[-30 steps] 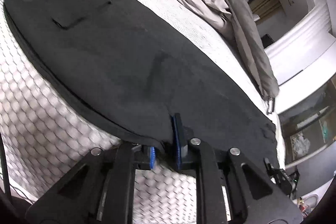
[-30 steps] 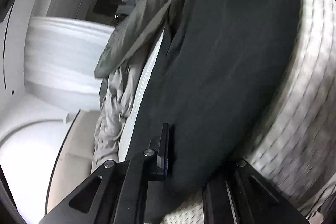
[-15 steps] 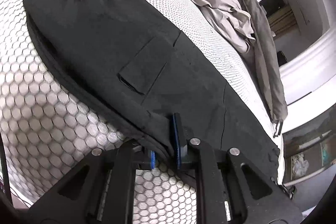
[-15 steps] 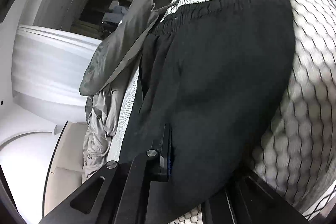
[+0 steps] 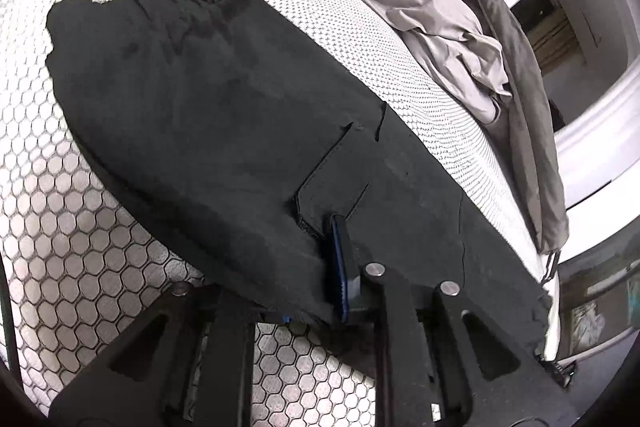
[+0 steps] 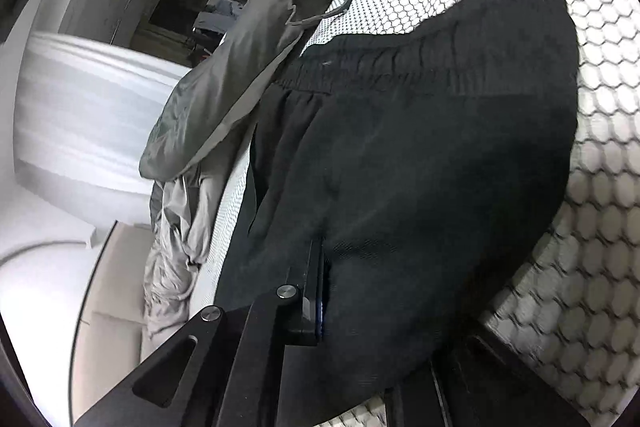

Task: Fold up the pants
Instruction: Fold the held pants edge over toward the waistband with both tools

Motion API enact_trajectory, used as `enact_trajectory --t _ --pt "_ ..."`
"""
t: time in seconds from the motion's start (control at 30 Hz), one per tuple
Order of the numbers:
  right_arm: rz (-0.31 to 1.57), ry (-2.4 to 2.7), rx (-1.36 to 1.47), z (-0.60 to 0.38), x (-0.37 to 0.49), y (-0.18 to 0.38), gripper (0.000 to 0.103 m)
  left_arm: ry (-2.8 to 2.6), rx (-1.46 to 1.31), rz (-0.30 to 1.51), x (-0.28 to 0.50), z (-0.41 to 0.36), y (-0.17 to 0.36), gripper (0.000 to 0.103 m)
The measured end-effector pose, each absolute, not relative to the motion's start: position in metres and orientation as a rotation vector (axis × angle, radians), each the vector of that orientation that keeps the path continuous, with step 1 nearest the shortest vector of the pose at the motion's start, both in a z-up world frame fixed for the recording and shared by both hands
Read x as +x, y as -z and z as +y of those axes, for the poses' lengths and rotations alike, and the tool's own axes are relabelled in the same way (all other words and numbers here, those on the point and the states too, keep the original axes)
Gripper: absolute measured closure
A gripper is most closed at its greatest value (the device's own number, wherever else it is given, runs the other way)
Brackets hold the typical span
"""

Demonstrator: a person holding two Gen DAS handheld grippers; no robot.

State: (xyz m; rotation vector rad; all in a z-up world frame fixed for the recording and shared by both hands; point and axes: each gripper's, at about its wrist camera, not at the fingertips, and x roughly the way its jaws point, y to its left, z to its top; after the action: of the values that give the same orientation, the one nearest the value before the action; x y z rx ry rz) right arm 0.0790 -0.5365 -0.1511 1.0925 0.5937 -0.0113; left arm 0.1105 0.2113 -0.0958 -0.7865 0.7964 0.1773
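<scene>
The pants [image 5: 224, 131] lie across the middle of the left view on the mattress [image 5: 72, 235], waistband at upper left, already doubled leg on leg. Judging by that, the lengthwise fold is done and the crosswise folds are left. At bottom centre the left gripper [image 5: 320, 291] is clenched on the near hem, cloth bunched between its fingers. In the right view the pants [image 6: 420, 167] fill the centre, waistband on top; the right gripper [image 6: 332, 291], bottom centre, is clamped tight on the other hem corner.
</scene>
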Motion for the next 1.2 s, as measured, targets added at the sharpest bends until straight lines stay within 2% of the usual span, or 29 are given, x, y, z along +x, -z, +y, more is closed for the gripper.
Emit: enact_trajectory --t 0.13,0.33,0.53,0.6,0.63,0.73,1.03,1.1,1.2 --pt "0.606 -0.017 1.125 -0.540 0.076 0.149 0.097 -0.140 -0.828 0.799 0.099 0.220 0.097 0.085" --pt "0.606 -0.035 1.120 -0.547 0.068 0.141 0.094 -0.193 -0.742 0.784 0.070 0.225 0.084 0.078" --pt "0.615 -0.019 1.115 -0.556 0.064 0.132 0.089 -0.276 -0.731 0.786 0.073 0.248 0.086 0.078" --pt "0.626 0.010 1.096 -0.557 0.063 0.132 0.085 -0.285 -0.702 0.792 0.076 0.252 0.088 0.082" --pt "0.633 0.013 1.090 -0.556 0.063 0.132 0.085 -0.299 -0.681 0.794 0.079 0.253 0.087 0.089" --pt "0.649 0.019 1.053 -0.556 0.064 0.131 0.085 -0.290 -0.701 0.786 0.075 0.260 0.086 0.095" --pt "0.529 0.138 1.129 -0.604 0.031 0.132 0.080 -0.315 -0.722 0.789 0.069 0.274 0.090 0.095" --pt "0.526 0.148 1.121 -0.607 0.032 0.134 0.087 -0.326 -0.720 0.788 0.068 0.276 0.089 0.094" --pt "0.517 0.227 1.056 -0.611 0.027 0.124 0.086 -0.379 -0.736 0.792 0.063 0.280 0.082 0.090"
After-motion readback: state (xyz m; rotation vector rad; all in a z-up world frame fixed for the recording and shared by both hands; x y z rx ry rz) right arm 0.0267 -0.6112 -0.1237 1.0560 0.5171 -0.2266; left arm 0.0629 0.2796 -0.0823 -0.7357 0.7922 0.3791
